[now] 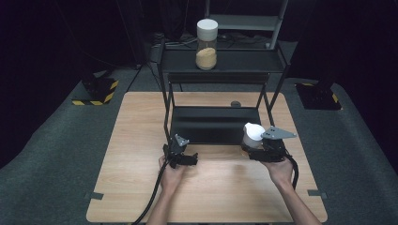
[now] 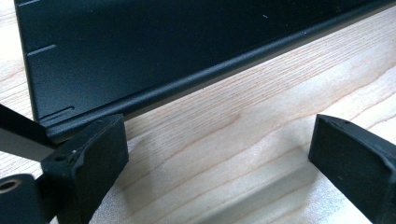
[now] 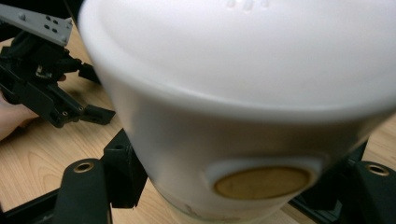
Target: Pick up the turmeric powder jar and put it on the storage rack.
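Standing in the middle of the high view, a black metal rack (image 1: pixel 220 93) is occupying the far half of the wooden table (image 1: pixel 141 187); its lower shelf (image 1: pixel 211 124) is lying just above the tabletop and its thin legs are rising at both sides. On the rack's top shelf, in the upper centre of the frame, a second jar (image 1: pixel 206 44) with a white lid and tan powder inside is standing upright — well apart from both hands.

The right gripper (image 1: pixel 256 152), right of centre, is pinching a white-lidded jar (image 1: pixel 253 135) at the front right corner of the lower shelf, right beside the rack's right legs. In the right gripper view the jar (image 3: pixel 243 107) is looming large between the black jaws, which are pressing against its sides.

The left gripper (image 1: pixel 185 158) is resting low at the rack's front left leg, its jaws spread with nothing between them. In the left gripper view the left-hand jaw is sitting just beside the shelf's front lip (image 2: pixel 187 86), with bare wood between the two jaws.

Open tabletop is stretching across the bottom of the high view, in front of the rack and between the forearms — the table's left and right strips beside the rack are lying bare too.
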Available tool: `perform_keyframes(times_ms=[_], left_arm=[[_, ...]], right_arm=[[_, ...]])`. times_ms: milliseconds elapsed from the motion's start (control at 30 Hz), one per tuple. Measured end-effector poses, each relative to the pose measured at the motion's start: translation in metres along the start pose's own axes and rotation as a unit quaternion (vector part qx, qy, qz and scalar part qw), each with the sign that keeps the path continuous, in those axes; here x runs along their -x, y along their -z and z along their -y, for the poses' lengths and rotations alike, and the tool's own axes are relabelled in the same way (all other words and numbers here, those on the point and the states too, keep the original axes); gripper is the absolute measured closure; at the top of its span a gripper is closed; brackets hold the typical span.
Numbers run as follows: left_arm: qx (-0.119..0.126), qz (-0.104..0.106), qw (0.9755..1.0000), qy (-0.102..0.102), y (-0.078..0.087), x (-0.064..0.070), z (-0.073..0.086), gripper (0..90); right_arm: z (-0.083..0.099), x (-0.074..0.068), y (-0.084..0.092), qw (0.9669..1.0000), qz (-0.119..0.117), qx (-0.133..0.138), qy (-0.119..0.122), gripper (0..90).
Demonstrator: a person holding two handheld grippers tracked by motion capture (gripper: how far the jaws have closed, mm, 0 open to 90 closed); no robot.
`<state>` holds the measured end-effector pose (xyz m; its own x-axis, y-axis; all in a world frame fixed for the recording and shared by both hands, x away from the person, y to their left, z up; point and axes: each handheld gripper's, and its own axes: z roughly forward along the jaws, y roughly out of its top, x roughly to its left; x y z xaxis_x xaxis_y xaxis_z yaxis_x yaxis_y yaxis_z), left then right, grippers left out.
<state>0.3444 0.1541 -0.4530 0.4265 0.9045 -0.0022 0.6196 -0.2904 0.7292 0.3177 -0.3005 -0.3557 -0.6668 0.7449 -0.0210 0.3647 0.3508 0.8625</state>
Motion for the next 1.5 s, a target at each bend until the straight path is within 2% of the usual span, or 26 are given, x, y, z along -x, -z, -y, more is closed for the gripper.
perform_keyframes(times_ms=[867,1500], left_arm=[[0.0,0.0,1.0,0.0,0.0,0.0,0.0,4.7],[0.001,0.001,1.0,0.002,0.0,0.0,0.0,4.7]], right_arm=[[-0.056,0.011,0.014,0.9997,-0.019,0.013,0.002,30.2],[-0.113,0.014,0.034,0.9991,-0.031,0.024,0.016,30.2]])
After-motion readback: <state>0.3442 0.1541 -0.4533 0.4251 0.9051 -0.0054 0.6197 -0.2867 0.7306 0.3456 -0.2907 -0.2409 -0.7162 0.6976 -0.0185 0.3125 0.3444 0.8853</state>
